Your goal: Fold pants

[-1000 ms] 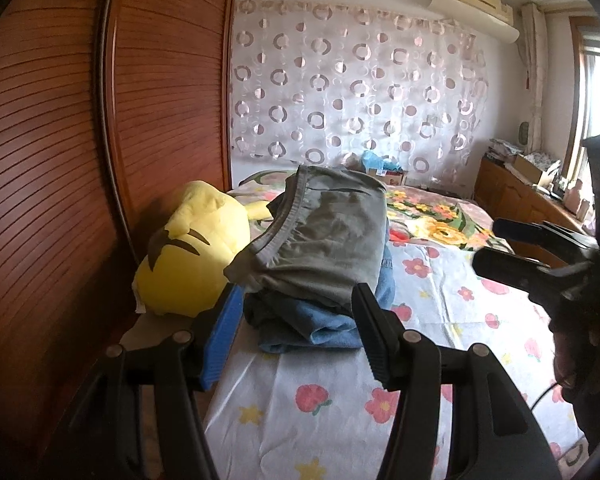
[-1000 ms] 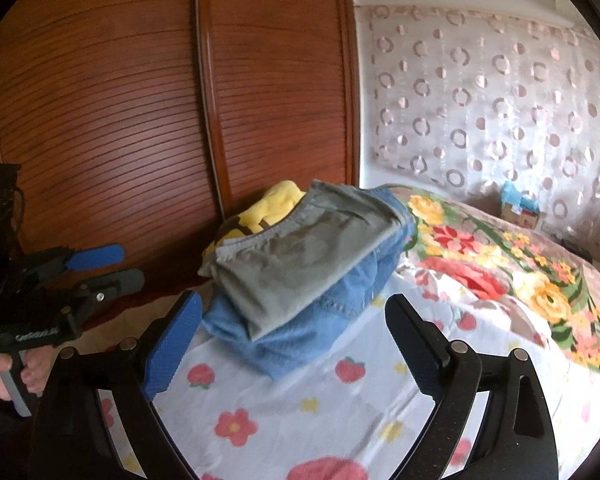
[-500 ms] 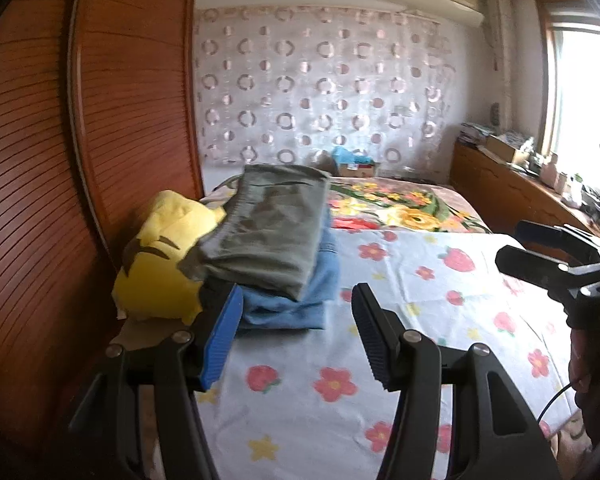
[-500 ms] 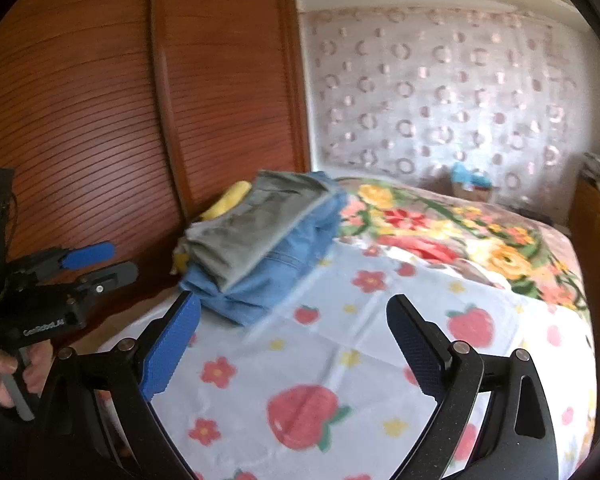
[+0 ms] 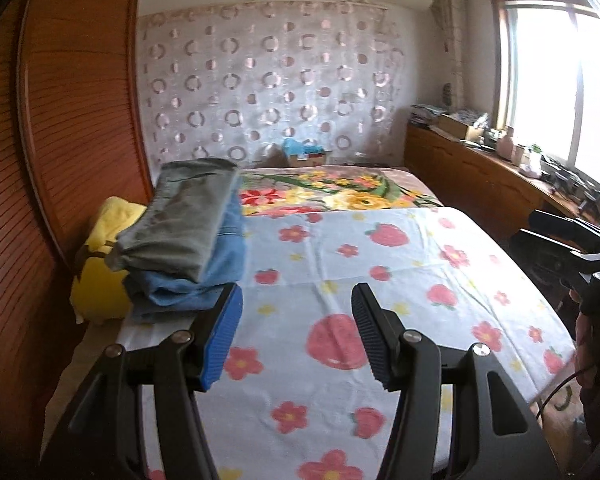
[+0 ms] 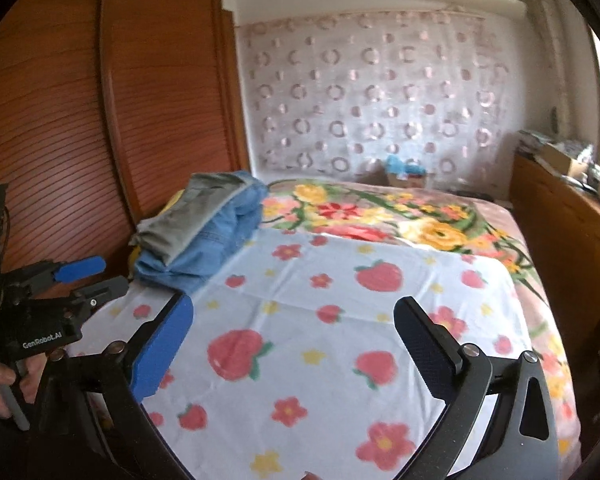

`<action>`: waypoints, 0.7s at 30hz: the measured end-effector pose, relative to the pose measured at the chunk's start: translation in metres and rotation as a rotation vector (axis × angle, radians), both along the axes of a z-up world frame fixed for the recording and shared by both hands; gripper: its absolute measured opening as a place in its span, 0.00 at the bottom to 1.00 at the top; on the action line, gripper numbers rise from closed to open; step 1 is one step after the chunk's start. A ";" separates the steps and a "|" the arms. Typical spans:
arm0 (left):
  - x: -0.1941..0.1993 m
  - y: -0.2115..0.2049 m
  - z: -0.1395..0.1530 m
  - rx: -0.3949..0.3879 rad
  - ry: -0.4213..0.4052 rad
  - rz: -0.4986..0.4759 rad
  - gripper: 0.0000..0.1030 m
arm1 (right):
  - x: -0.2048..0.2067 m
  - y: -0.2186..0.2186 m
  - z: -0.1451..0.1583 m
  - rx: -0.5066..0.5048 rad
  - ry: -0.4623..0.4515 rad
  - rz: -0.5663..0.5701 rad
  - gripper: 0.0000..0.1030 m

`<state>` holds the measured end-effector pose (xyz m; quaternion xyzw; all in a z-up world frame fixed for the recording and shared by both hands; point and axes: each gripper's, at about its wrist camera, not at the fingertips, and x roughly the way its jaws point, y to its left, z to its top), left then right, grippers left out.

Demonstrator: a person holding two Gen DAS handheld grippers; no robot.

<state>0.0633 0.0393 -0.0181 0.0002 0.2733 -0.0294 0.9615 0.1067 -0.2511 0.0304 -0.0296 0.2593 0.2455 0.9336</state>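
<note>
Folded grey-green pants lie on top of folded blue jeans at the left edge of the bed; the stack also shows in the right wrist view, grey pants over jeans. My left gripper is open and empty, held above the sheet just right of the stack. My right gripper is open and empty over the middle of the sheet. The right gripper also shows at the right edge of the left wrist view, and the left gripper shows at the left of the right wrist view.
A white sheet with strawberries and flowers covers the bed, over a floral blanket. A yellow plush toy lies behind the stack against the wooden wardrobe. A wooden sideboard with clutter runs along the right.
Both grippers have pulled back from the stack and swung right, so more of the sheet and room shows. The stack stays in place. Both stay open.
</note>
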 end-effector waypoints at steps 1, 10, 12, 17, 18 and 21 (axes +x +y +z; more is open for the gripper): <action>-0.002 -0.005 0.002 -0.001 -0.005 -0.008 0.55 | -0.003 -0.006 0.001 0.000 -0.004 -0.015 0.99; -0.007 -0.034 0.028 -0.002 -0.028 -0.058 0.55 | -0.026 -0.051 0.023 0.003 -0.048 -0.146 1.00; -0.009 -0.040 0.033 -0.002 -0.034 -0.062 0.55 | -0.030 -0.058 0.028 0.010 -0.057 -0.160 1.00; -0.013 -0.045 0.049 -0.017 -0.048 -0.075 0.55 | -0.038 -0.069 0.039 0.019 -0.077 -0.191 1.00; -0.014 -0.046 0.052 -0.015 -0.053 -0.076 0.55 | -0.039 -0.070 0.041 0.021 -0.081 -0.194 1.00; -0.016 -0.047 0.060 -0.008 -0.068 -0.078 0.55 | -0.043 -0.070 0.049 0.019 -0.101 -0.203 1.00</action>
